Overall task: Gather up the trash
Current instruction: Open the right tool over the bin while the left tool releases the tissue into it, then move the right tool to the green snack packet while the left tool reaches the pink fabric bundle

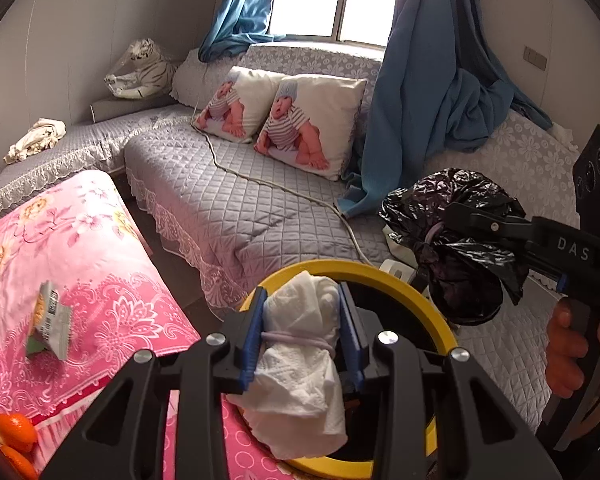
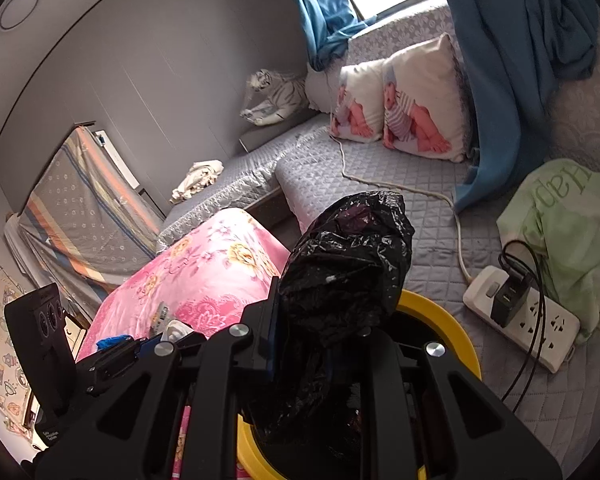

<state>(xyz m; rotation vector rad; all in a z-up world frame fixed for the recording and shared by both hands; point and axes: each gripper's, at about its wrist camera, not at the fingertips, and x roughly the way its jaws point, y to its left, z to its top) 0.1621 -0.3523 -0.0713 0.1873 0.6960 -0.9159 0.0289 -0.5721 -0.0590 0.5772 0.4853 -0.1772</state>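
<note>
My left gripper [image 1: 302, 312] is shut on a crumpled white tissue wad [image 1: 300, 376] tied with a pale band, held over the yellow-rimmed bin [image 1: 380, 270]. My right gripper [image 1: 440, 236] is shut on a crumpled black plastic bag [image 1: 456, 216], held just right of the bin; in the right wrist view the bag [image 2: 348, 256] fills the jaws above the bin rim [image 2: 440, 312]. A snack wrapper [image 1: 50, 320] lies on the pink floral cloth [image 1: 80, 248] to the left. Orange peel [image 1: 14, 432] lies at the lower left.
A grey quilted sofa [image 1: 240, 200] runs behind the bin, with two baby-print pillows [image 1: 308, 128], a white cable [image 1: 260, 178] and blue curtains [image 1: 432, 100]. A power strip [image 2: 520, 320] with a charger and a green cloth [image 2: 568, 232] lie on the sofa at the right.
</note>
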